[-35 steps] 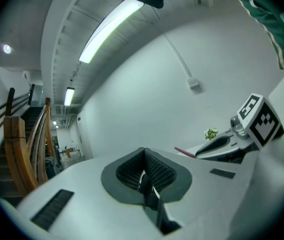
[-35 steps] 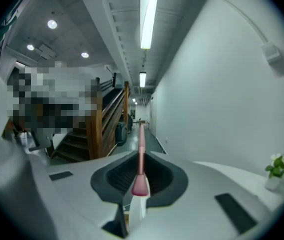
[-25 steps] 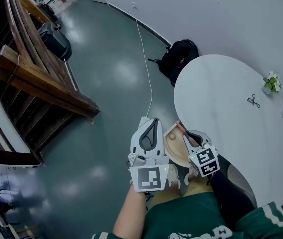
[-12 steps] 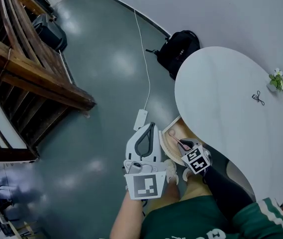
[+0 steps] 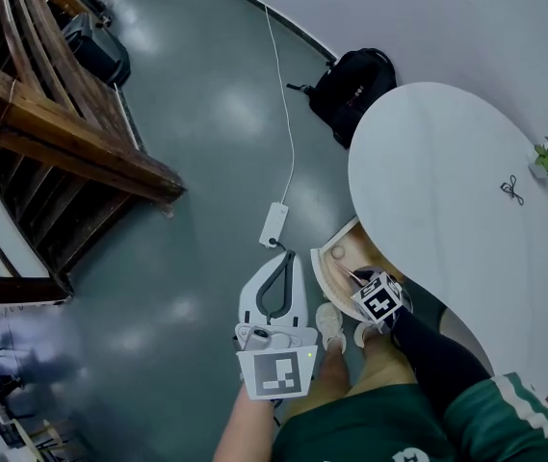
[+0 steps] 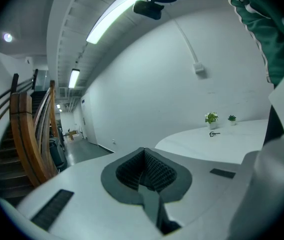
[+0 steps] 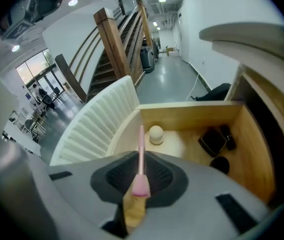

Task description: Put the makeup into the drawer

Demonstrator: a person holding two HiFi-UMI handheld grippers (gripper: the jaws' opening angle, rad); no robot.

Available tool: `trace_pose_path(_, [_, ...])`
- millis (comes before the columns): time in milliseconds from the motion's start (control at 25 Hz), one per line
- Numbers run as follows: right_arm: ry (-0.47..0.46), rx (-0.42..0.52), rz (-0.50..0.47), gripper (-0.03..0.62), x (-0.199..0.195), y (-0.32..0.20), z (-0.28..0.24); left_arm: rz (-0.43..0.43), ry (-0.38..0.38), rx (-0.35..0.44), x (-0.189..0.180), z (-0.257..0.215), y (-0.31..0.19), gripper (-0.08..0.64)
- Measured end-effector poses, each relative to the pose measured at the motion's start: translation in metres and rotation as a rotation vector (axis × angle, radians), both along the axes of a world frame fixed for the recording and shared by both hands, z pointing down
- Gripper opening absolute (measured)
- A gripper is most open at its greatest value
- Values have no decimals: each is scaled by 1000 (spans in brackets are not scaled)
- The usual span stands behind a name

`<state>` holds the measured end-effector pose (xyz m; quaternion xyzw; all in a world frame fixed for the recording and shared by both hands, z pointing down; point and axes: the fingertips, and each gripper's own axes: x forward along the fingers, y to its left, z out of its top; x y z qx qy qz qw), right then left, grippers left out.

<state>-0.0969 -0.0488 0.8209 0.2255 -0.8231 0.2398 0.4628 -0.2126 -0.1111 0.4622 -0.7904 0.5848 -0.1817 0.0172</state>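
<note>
The head view shows the table point(image 5: 447, 181) and the open drawer point(image 5: 329, 275) under it. Only the right gripper view shows the right gripper point(image 7: 140, 170) clamped on a pink brush point(image 7: 141, 186) over the drawer. The left gripper point(image 6: 145, 165) is closed, empty.

- The right gripper point(image 7: 138, 171) has its jaws closed on a pink makeup stick point(image 7: 141, 143), whose thin end pokes out ahead of them.
- An open wooden drawer point(image 7: 191, 115) lies just beyond the jaws.
- Inside it, a cream ball point(image 7: 155, 133) sits straight ahead of the jaws, while a black square case point(image 7: 212, 141) and a black round piece point(image 7: 221, 163) lie to the right.
</note>
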Motion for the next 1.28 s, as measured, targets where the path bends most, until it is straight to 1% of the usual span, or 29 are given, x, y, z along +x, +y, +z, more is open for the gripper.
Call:
trace_pose_path(160, [25,-31,-1,49,4,3,13,-16,6,-21,-6,10,6,0])
trace_pose_path(360, [31,-60,4,49,3,10,14,-26,3,-25,-12,13,10,0])
trace_pose_path(560, [31,-67,9,51,2,11,14,-28,8,-24,-15,11,12,0])
trace_pose_path(600, [25,-75,10,65,1,12,14,-29,13,-22,-15,10,12,0])
trace_pose_path(640, [18,-84,10,127,0,12,15,-29,16,-18,-14,10,12,0])
trace_pose_path(680, [14,-90,9,210,0,12,15,-28,16,-16,-14,9,12,0])
trace_pose_path(720, [14,-91,9,264,0,12,16,-25,14,-14,-13,9,12,0])
trace_pose_path(760, [16,-89,9,288,0,12,15,-22,10,-13,-13,9,12,0])
trace_pose_path(960, [7,-70,28,281,4,11,10,-19,20,-14,-9,7,13,0])
trace_pose_path(1040, [-7,-45,39,276,3,8,3,-17,25,-8,-8,4,14,0])
trace_pose_path(1120, [-31,5,38,275,-2,3,-14,-17,27,-1,-9,-1,14,0])
trace_pose_path(1200, [-65,83,20,275,-10,-3,-40,-22,32,10,-10,-6,14,0])
trace_pose_path(1280, [-116,176,23,272,-18,-10,-75,-27,44,24,-12,-13,15,0])
